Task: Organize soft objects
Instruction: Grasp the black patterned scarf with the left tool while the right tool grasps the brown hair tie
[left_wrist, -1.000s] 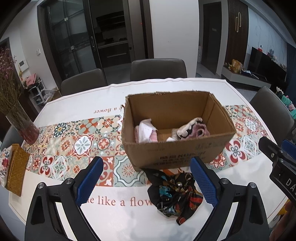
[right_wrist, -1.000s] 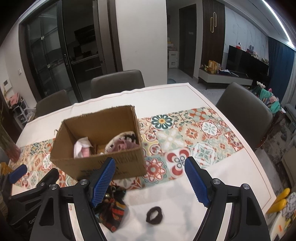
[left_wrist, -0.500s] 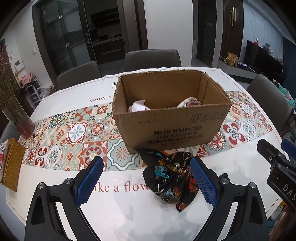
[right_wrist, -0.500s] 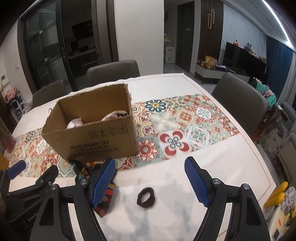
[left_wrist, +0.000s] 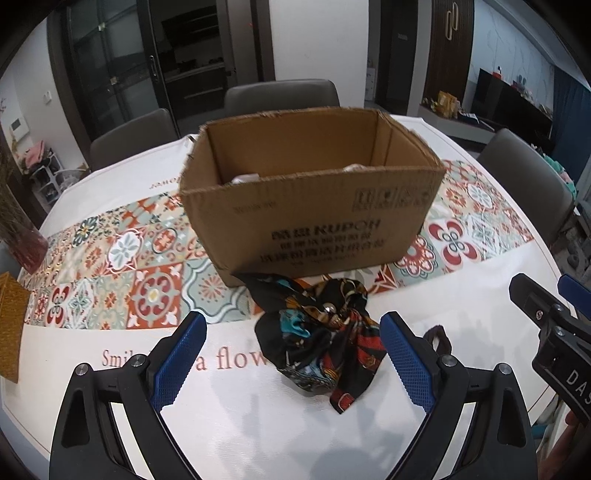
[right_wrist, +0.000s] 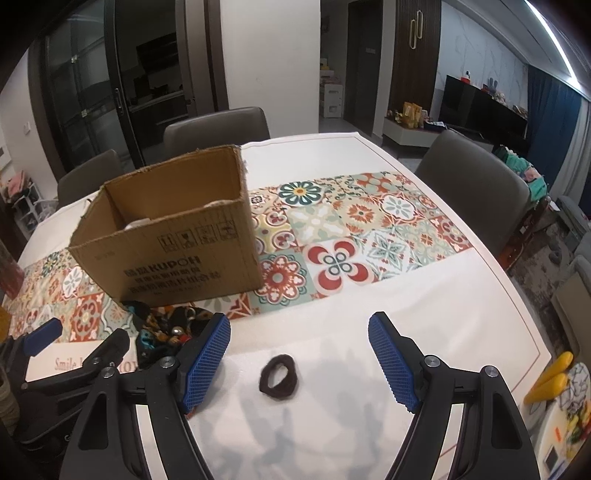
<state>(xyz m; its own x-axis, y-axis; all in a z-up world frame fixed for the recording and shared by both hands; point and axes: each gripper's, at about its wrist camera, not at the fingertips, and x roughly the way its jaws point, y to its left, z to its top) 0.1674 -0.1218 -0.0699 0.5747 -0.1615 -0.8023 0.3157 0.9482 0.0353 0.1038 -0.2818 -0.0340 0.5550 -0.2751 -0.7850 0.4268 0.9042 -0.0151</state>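
A crumpled black patterned scarf (left_wrist: 319, 332) lies on the white tablecloth just in front of an open cardboard box (left_wrist: 317, 206). My left gripper (left_wrist: 293, 365) is open, low over the table, with the scarf between and just beyond its blue pads. A dark brown hair scrunchie (right_wrist: 279, 376) lies on the cloth between the pads of my open right gripper (right_wrist: 297, 363). The box (right_wrist: 173, 236) holds soft items, only their tops showing. The scarf (right_wrist: 166, 328) is partly hidden behind the right gripper's left finger.
A tiled table runner (right_wrist: 354, 229) crosses the table under the box. Grey chairs (left_wrist: 280, 96) stand around the table. A vase (left_wrist: 26, 243) and a woven mat (left_wrist: 11, 328) are at the far left edge. The table's right edge (right_wrist: 524, 332) is close.
Both grippers have come down and closer to the table; the box interior is now mostly hidden behind its front wall. Scarf and scrunchie lie where they were.
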